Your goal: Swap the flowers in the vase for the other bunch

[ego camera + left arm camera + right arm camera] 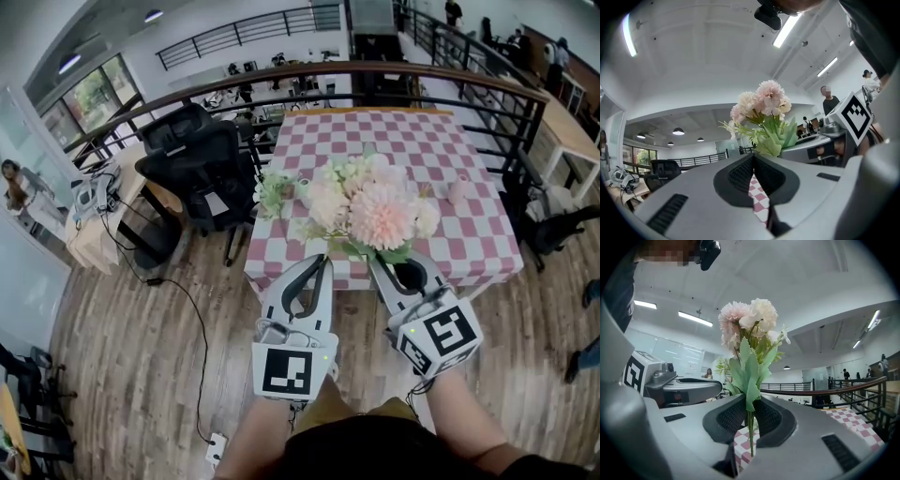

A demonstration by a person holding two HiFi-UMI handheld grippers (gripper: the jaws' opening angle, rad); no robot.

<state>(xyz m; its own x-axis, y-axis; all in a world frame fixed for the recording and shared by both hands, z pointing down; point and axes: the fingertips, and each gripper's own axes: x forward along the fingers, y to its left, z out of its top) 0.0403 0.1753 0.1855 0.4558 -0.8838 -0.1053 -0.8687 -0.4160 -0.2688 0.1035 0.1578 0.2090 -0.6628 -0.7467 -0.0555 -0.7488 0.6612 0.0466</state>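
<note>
My right gripper (382,264) is shut on the green stems of a bunch with pink and cream blossoms (378,212), held upright in front of the table. In the right gripper view the thin stem (750,430) runs down between the ribbed pads (732,416). My left gripper (323,261) hangs beside it, shut with nothing in it; its pads (740,173) meet at the tips. The held bunch (764,105) rises just to its right. A second, green and white bunch (275,192) lies at the table's left edge. A small pink vase (458,190) stands at the right.
The table wears a pink and white checked cloth (469,244) and stands against a dark railing (375,70). Black office chairs (202,159) crowd its left side. A black cable (192,314) trails over the wooden floor. People stand far back in the room.
</note>
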